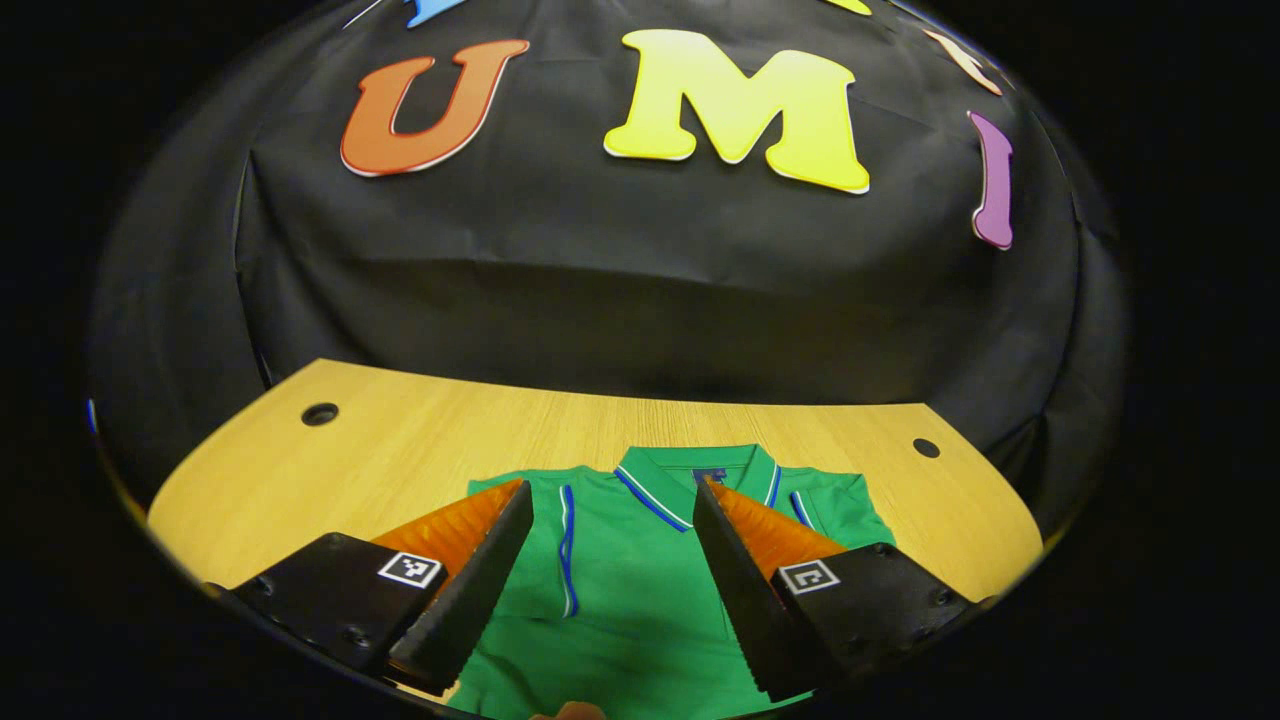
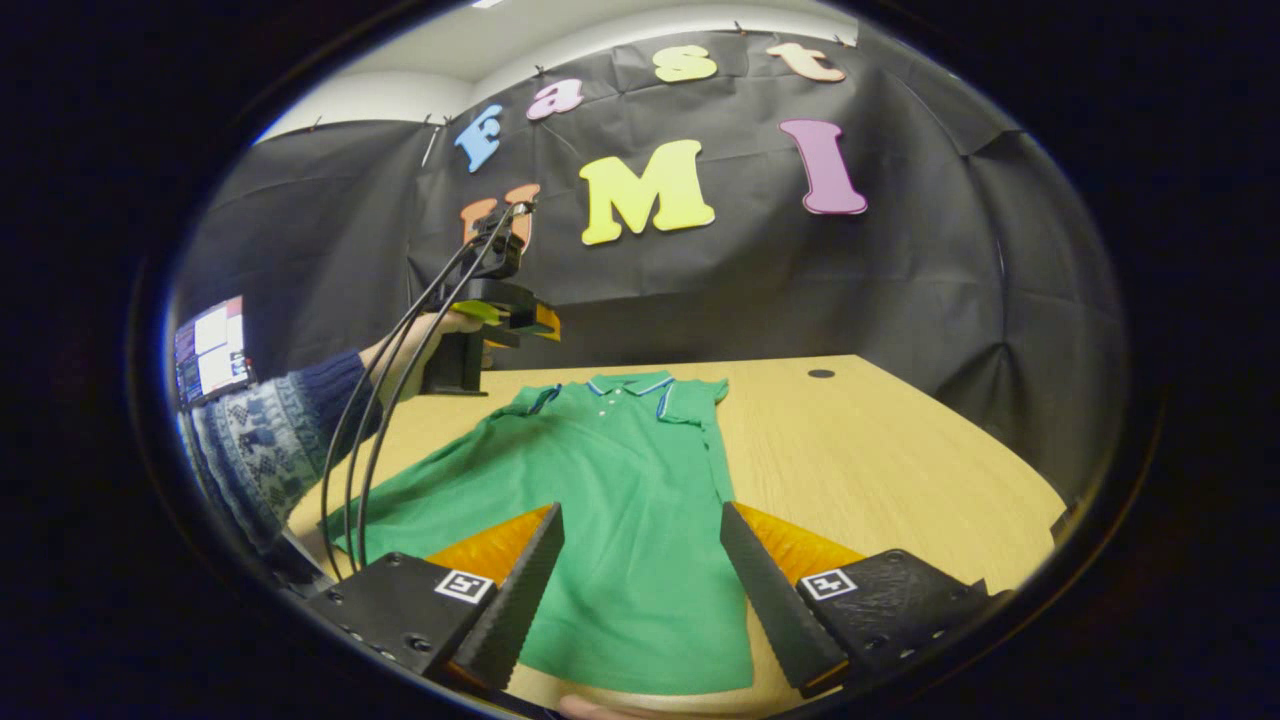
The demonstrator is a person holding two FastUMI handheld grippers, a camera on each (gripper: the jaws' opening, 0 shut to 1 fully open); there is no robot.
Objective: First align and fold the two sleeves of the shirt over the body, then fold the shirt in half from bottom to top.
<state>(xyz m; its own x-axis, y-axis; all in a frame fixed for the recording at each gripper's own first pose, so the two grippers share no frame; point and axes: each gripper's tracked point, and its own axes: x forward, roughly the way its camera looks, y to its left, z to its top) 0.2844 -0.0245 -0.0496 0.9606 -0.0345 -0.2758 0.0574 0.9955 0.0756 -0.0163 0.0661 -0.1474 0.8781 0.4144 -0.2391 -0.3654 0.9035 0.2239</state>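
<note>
Both fingers of the left gripper [image 1: 611, 500] are held wide apart with nothing between them, poised above the green polo shirt [image 1: 640, 600] near its collar [image 1: 690, 475]. Likewise, the right gripper [image 2: 640, 520] is seen spread open and empty over the shirt's lower half. The shirt is laid flat on the wooden table [image 2: 880, 470], collar toward the booth wall, with both short sleeves already turned in over the body. Farther off in the right gripper view, the left gripper is held aloft by a hand [image 2: 425, 340] in a patterned knit sleeve [image 2: 265, 435], cables [image 2: 375, 420] trailing from it.
</note>
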